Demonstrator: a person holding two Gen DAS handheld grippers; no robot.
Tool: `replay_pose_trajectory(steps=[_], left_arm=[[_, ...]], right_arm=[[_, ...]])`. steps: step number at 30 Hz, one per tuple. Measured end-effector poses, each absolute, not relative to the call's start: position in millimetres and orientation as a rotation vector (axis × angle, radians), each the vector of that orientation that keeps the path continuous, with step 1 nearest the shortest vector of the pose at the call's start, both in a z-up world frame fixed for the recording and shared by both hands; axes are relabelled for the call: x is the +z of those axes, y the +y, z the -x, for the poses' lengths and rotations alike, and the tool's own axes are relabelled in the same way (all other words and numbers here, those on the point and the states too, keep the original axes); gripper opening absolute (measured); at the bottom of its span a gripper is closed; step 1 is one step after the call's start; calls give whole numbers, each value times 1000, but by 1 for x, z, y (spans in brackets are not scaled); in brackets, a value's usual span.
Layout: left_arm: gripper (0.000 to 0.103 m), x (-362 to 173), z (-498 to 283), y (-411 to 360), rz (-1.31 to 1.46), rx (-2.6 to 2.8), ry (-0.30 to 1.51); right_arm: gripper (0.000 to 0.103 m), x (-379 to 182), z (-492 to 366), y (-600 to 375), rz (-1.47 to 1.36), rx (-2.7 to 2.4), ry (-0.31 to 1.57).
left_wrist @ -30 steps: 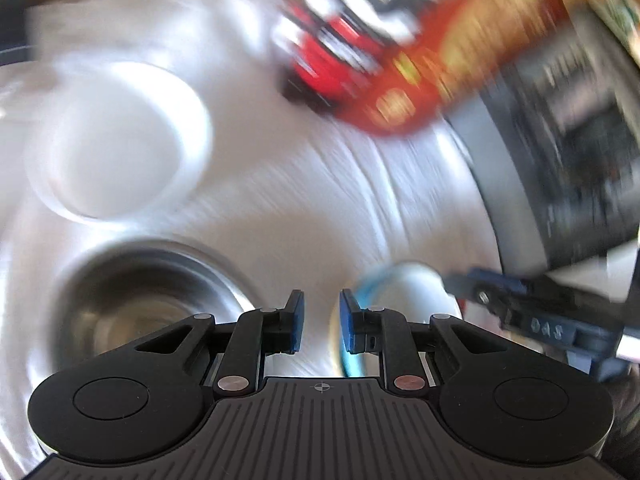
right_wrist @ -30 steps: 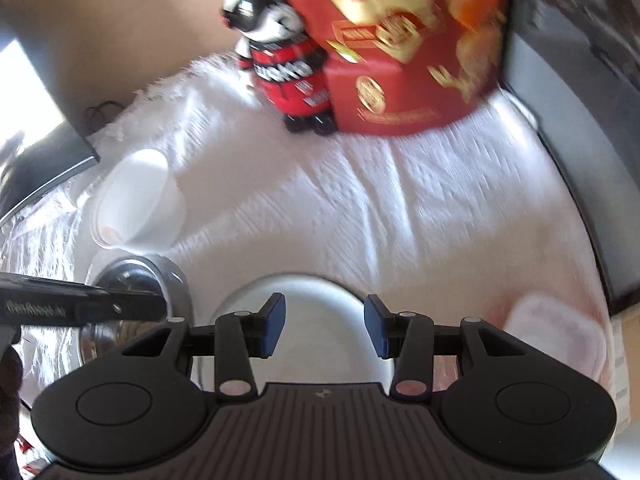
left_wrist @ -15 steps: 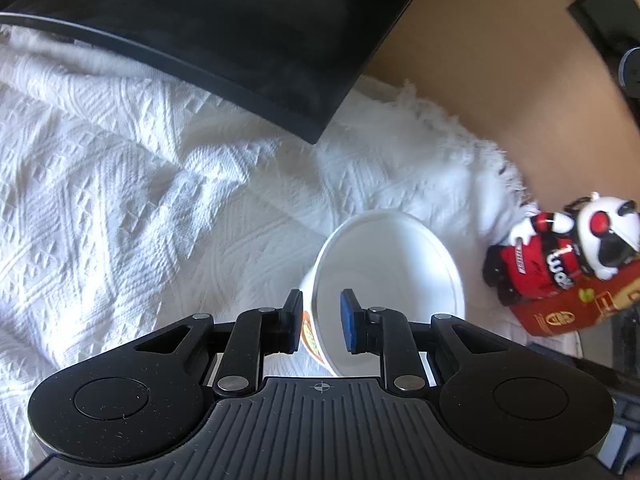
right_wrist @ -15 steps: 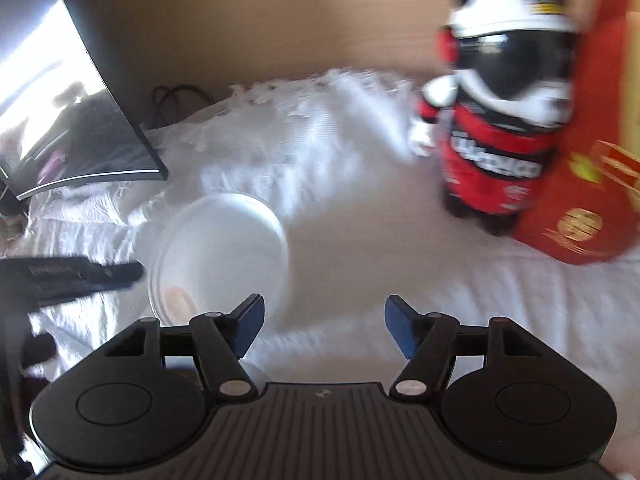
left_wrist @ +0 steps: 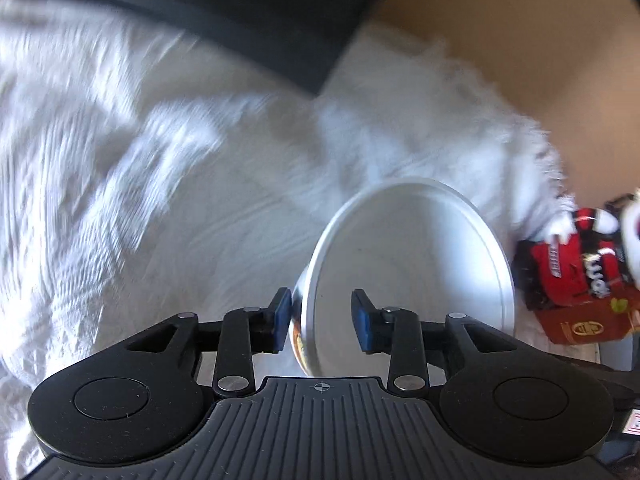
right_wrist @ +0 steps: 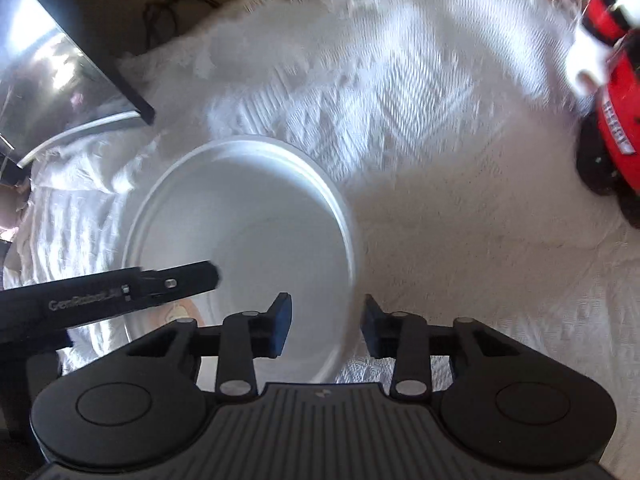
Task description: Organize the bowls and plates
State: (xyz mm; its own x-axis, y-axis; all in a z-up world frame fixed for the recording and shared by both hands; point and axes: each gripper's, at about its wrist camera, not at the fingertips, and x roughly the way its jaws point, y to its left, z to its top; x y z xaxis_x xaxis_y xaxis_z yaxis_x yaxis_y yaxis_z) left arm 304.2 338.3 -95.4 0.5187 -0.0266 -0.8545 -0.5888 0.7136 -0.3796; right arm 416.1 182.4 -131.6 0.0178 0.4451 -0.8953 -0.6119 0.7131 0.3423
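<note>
A white textured cloth (right_wrist: 460,208) covers the bench and carries everything in view. On it, left of the red-and-black toy figure (right_wrist: 612,128) and in front of the dark monitor (right_wrist: 60,80), sits the white bowl (right_wrist: 248,224), the task's thing, with some orange printing low on its outer wall.

Both tools are at this bowl. The left hand-held gripper (left_wrist: 321,326) is spread, its jaws straddling the near left rim, one pad outside the wall and one inside, neither clearly pressing. The right hand-held gripper (right_wrist: 324,328) is likewise spread, straddling the rim on the side nearer the toy figure, with nothing pinched.

The step in hand looks like taking hold of the bowl to move it toward the other dishes. To do it well, one tool should close squarely across the rim, deep enough that the thin wall does not slip. Lift straight up so the cloth is not dragged, and keep clear of the toy figure.
</note>
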Motion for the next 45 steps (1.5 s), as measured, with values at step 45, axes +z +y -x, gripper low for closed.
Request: replay_pose_trajectory(steps=[45], left_arm=[[22, -48, -248, 124, 408, -305, 1233]], right_arm=[[37, -62, -281, -121, -105, 355, 1096]])
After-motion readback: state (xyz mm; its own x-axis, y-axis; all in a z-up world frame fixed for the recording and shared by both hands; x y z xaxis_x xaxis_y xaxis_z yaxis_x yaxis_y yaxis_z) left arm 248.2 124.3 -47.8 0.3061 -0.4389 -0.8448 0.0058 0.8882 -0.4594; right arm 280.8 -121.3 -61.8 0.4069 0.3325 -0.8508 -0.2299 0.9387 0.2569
